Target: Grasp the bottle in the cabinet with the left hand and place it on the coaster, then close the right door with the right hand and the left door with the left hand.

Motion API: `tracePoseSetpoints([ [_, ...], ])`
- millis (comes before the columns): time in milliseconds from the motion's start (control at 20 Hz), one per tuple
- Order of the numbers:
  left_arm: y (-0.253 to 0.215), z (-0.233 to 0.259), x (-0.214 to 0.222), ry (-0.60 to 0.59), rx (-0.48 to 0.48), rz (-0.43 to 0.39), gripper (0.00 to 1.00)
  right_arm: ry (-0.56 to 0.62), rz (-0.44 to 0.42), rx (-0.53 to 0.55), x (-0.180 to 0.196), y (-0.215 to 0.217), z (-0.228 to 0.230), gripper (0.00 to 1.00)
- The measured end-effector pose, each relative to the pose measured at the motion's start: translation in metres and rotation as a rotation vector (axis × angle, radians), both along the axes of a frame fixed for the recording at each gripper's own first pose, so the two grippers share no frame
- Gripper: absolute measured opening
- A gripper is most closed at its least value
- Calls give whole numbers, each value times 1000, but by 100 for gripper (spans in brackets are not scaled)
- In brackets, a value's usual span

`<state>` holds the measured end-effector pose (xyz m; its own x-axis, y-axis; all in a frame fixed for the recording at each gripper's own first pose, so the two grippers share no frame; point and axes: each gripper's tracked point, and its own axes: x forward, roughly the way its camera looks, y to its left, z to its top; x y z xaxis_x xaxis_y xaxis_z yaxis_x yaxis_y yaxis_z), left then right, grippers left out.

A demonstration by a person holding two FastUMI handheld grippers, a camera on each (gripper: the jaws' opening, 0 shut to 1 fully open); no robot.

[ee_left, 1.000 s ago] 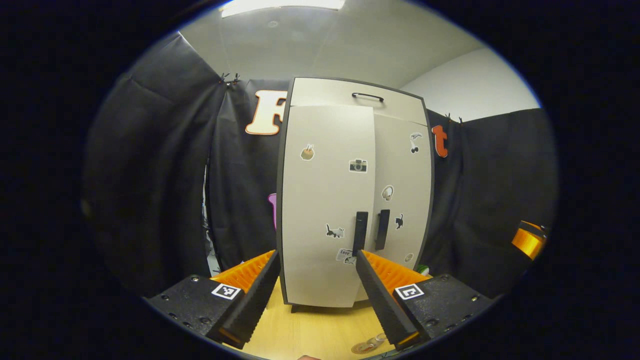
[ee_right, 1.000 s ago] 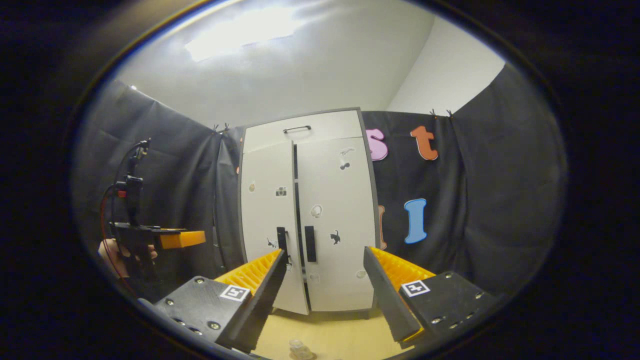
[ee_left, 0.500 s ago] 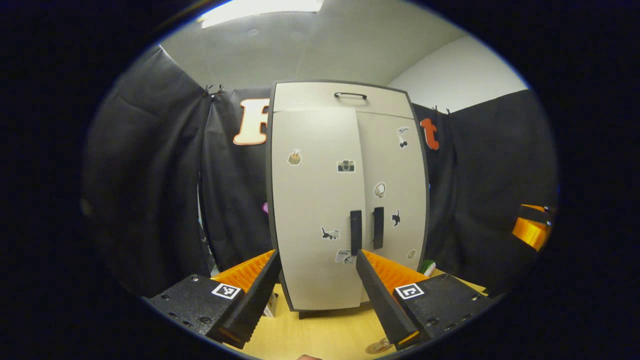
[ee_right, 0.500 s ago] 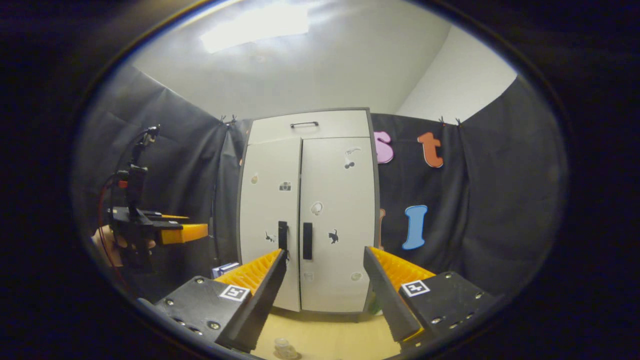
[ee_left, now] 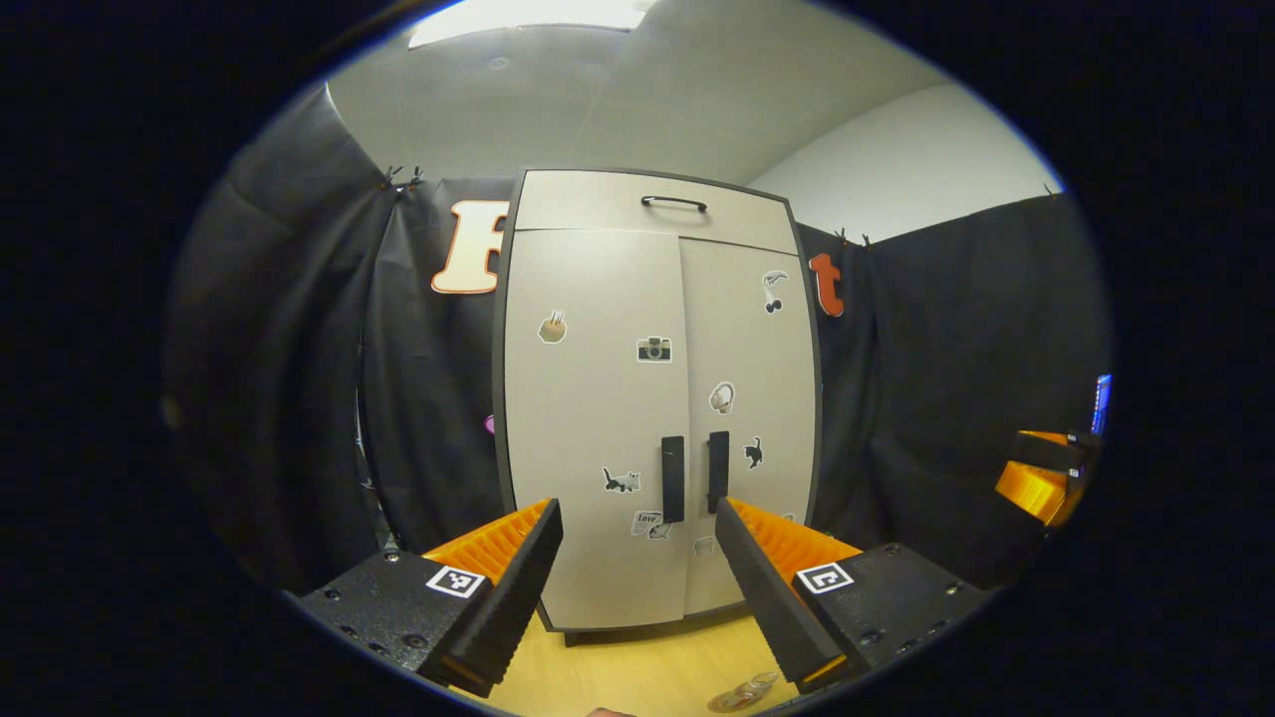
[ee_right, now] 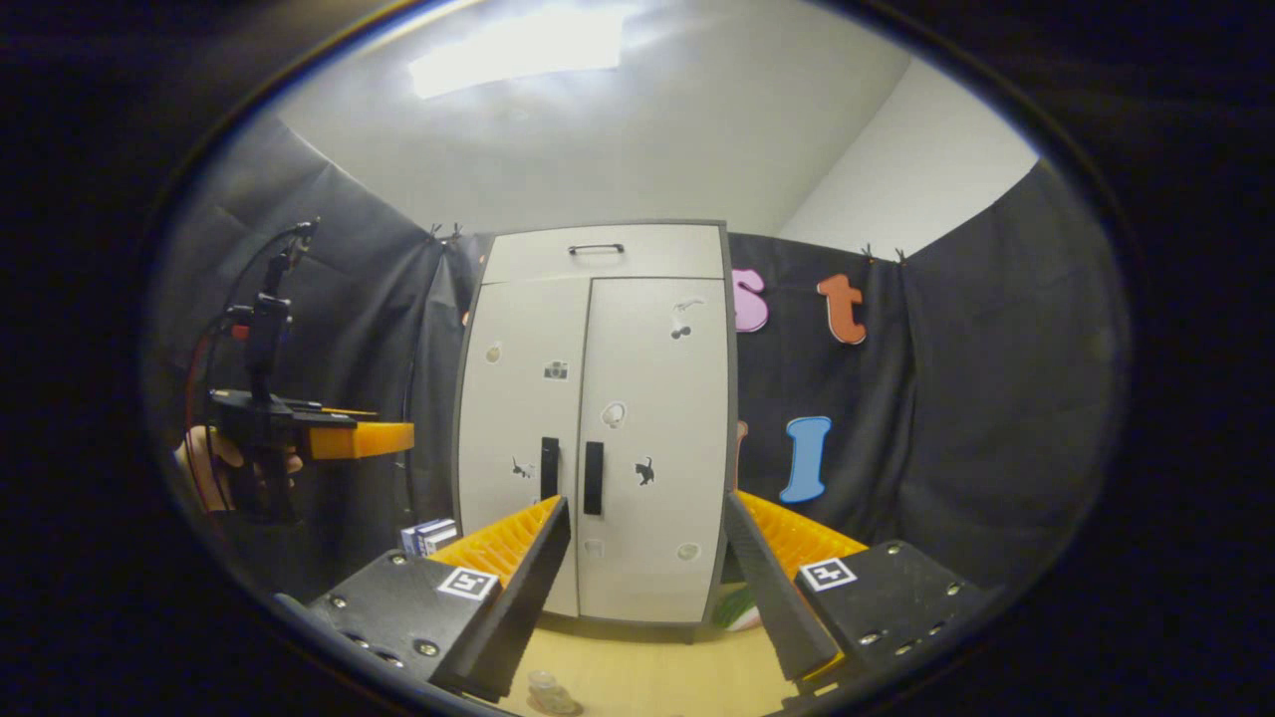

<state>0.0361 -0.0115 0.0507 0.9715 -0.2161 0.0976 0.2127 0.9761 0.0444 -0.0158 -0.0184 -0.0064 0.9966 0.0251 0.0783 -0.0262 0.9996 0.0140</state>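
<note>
Both doors of the cabinet are now shut; left gripper and right gripper are held wide, empty, before it; the task looks finished.

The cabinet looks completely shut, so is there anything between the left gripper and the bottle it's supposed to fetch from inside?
Yes. Both cabinet doors are shut, the left door and the right door, so they stand between the open left gripper and whatever is inside. The bottle itself can't be seen behind them.
</note>
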Motion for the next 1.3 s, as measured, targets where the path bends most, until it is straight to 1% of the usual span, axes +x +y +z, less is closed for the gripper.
tracePoseSetpoints([
  [150,-11,-1,6,-21,9,-38,98,3,-31,11,7,-6,1,94],
  [250,-17,-1,10,-20,-9,-66,98,1,-47,14,10,-5,0,95],
  [400,-26,2,15,-32,-64,-101,98,-14,-62,-12,15,-1,1,94],
  [550,-35,1,19,-22,-69,-114,98,8,-78,-14,23,1,-11,94],
  [700,-43,-4,28,-12,-68,-110,98,20,-92,-15,29,-5,-14,94],
  [800,-48,-11,33,9,-71,-105,98,15,-85,-12,33,-10,-13,94],
  [1050,-59,-13,43,25,-82,-67,98,-7,-88,7,48,-41,-6,94],
  [1300,-77,-11,51,22,-48,-27,97,-26,-66,29,61,-72,3,94],
])
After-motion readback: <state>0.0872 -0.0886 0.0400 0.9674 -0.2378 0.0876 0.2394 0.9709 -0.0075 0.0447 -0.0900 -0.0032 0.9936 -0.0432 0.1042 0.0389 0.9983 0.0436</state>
